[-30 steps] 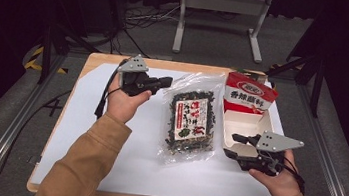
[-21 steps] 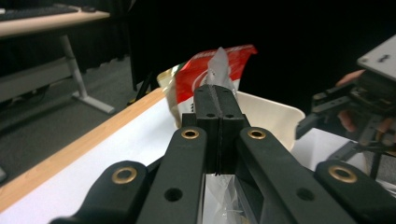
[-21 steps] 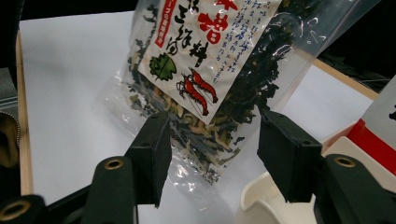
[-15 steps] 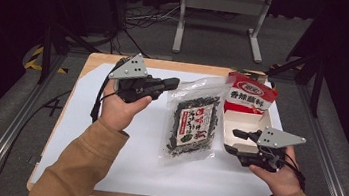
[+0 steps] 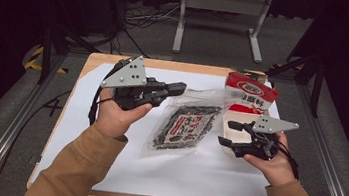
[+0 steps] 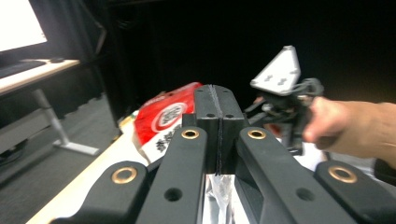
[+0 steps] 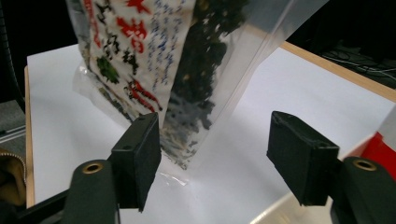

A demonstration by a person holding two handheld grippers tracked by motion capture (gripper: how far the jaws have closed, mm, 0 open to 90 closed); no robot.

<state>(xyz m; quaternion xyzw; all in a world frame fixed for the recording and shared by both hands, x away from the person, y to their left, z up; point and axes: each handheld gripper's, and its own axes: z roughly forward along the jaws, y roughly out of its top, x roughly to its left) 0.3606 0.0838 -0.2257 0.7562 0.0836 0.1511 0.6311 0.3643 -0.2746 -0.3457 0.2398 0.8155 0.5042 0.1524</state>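
Both grippers set the task: keep the left gripper [image 5: 176, 85] clamped on the bag [image 5: 186, 127] top corner, lift steadily toward the table's far-right box [image 5: 248, 94], right gripper [image 5: 228, 133] gaping, empty, jaws just widened.

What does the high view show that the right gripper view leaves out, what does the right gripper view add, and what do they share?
High view: the left tongs, shut on the far edge of the seaweed bag, holding that end off the table. Right gripper view: the right tongs up close, pads apart, having just been opening and touching nothing, and the bag's red and blue print. Shared: the bag, the white table top and the red box.
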